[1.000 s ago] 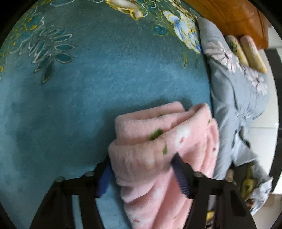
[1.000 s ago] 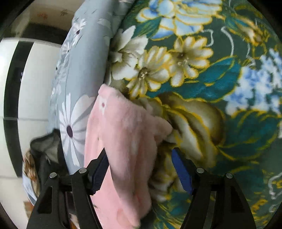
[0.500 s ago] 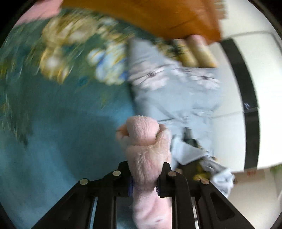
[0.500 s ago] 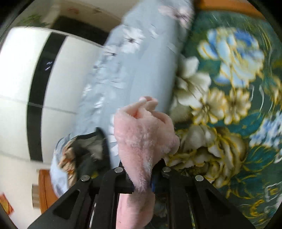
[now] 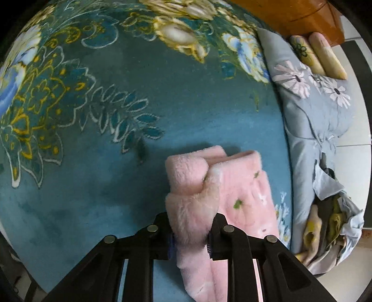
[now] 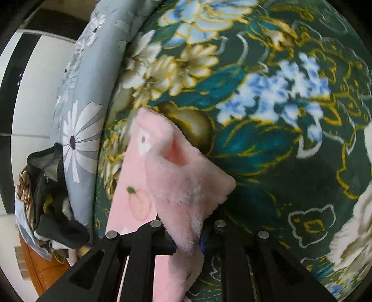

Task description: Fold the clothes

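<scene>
Both claws pointed steeply down at the teal floral blanket (image 5: 144,167) that covered the bed, and each was clamped on the same pink fleece garment (image 5: 241,185). The left claw (image 5: 189,239) had just been closing, and its jaws now pinched a thick bunched fold of the pink fleece garment, which bulged up above the jaws in a rounded roll while the rest trailed off to the right of that claw, lying on the plain blue part of the teal floral blanket. The right claw (image 6: 187,237) had likewise just been closing, and it gripped another gathered edge of the fleece, a pointed flap standing up over the jaws with an open pocket of cloth behind it; the flatter printed part ran away to the left of that claw, over the blanket's large flower pattern. Along the blanket's outer edge, beyond the garment, lay a grey daisy-print quilt (image 5: 320,111). At the near end of that quilt sat a heap of mixed clothes (image 6: 46,204). A wooden headboard (image 5: 295,14) stood at the far end of the blanket.
</scene>
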`<move>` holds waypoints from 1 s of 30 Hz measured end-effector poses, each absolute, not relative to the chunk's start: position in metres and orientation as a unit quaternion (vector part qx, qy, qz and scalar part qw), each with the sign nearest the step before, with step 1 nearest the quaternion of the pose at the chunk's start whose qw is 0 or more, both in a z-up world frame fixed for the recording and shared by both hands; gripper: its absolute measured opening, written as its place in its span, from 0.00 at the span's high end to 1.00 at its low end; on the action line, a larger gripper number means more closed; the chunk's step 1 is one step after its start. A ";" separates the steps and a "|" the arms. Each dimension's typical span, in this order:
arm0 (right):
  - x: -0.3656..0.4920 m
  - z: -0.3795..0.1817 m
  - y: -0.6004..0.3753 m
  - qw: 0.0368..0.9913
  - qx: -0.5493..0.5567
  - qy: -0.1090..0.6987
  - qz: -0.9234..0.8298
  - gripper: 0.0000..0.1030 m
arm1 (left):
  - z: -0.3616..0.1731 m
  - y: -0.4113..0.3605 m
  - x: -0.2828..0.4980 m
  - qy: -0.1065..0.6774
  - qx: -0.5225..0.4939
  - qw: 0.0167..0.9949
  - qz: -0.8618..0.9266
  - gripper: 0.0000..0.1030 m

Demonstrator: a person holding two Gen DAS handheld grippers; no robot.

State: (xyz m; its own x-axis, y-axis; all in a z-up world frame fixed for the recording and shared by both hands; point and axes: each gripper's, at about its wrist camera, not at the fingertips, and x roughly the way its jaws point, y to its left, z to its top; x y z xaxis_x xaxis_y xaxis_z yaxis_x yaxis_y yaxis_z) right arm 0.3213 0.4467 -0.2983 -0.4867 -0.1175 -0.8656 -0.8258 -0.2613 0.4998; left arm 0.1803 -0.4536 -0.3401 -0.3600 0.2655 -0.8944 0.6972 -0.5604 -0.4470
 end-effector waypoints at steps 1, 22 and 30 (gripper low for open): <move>0.318 -0.293 0.446 0.264 -0.435 0.540 0.671 0.87 | -0.338 -0.453 0.178 0.437 0.548 0.153 -0.697 0.79; 0.235 -0.101 0.256 0.149 -0.446 0.190 0.862 0.86 | -0.297 -0.452 0.237 0.451 0.575 0.166 -0.663 0.52; 0.212 -0.154 0.059 0.010 -0.510 0.042 0.859 0.86 | -0.298 -0.430 0.232 0.474 0.577 0.110 -0.656 0.51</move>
State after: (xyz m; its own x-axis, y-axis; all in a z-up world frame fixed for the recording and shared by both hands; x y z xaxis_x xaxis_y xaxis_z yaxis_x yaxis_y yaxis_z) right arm 0.2116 0.0593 -0.1536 -0.4802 -0.0250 -0.8768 -0.0598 -0.9963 0.0612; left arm 0.2322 -0.4304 -0.2984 -0.3104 0.4022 -0.8613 0.6918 -0.5258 -0.4949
